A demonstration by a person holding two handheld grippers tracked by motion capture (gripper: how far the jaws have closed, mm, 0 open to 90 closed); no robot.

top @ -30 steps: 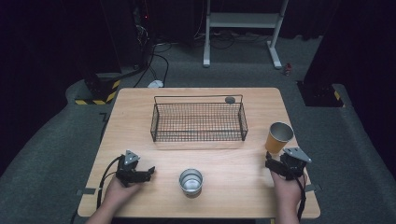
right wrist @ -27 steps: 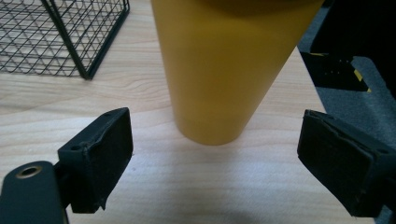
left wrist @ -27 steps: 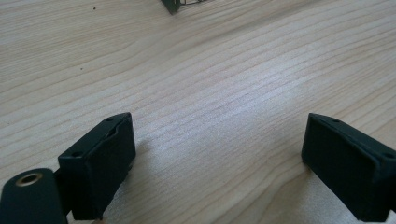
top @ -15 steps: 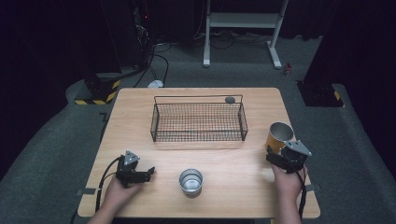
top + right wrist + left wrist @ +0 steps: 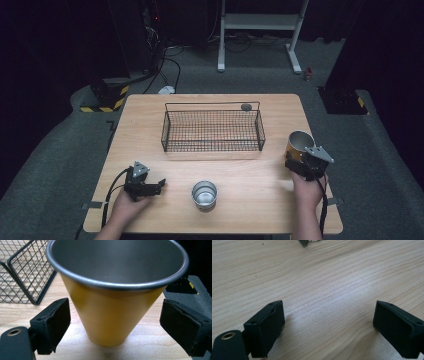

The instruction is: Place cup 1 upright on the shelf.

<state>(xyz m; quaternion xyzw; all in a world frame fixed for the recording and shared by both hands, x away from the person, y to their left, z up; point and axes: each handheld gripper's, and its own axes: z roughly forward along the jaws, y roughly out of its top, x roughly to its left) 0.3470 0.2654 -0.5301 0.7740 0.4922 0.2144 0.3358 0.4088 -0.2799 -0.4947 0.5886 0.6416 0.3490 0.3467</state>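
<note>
Two cups stand upright on the pale wooden surface point(image 5: 150, 125), well apart from each other. The orange tapered metal cup with a silver rim point(image 5: 299, 145) is at about 4 o'clock from the middle of the surface, near its right edge. The right gripper point(image 5: 301, 161) has its black fingers point(image 5: 51, 323) set to either side of this cup. In the right gripper view the cup point(image 5: 113, 302) rises between them with a clear gap on both sides, so the fingers are open and neither pad touches the orange wall. The cup's narrow base rests on the wood.

The plain silver metal cup point(image 5: 204, 193) is at about 6 o'clock, near the front edge, with its mouth up. The left gripper point(image 5: 159, 185) lies at about 8 o'clock, resting low on the surface and pointing toward the silver cup, yet apart from it. In the left gripper view its fingers point(image 5: 265, 326) stand spread with only bare wood grain between them, so they are open and hold nothing.

A black wire mesh basket with a rectangular frame point(image 5: 212, 131) sits at about 12 o'clock from the middle. It lies between the cups and the far edge. A corner of this basket point(image 5: 23, 275) shows at the upper left in the right gripper view, just beside the orange cup. A small dark round disc point(image 5: 246, 106) lies behind the basket's far right corner.
</note>
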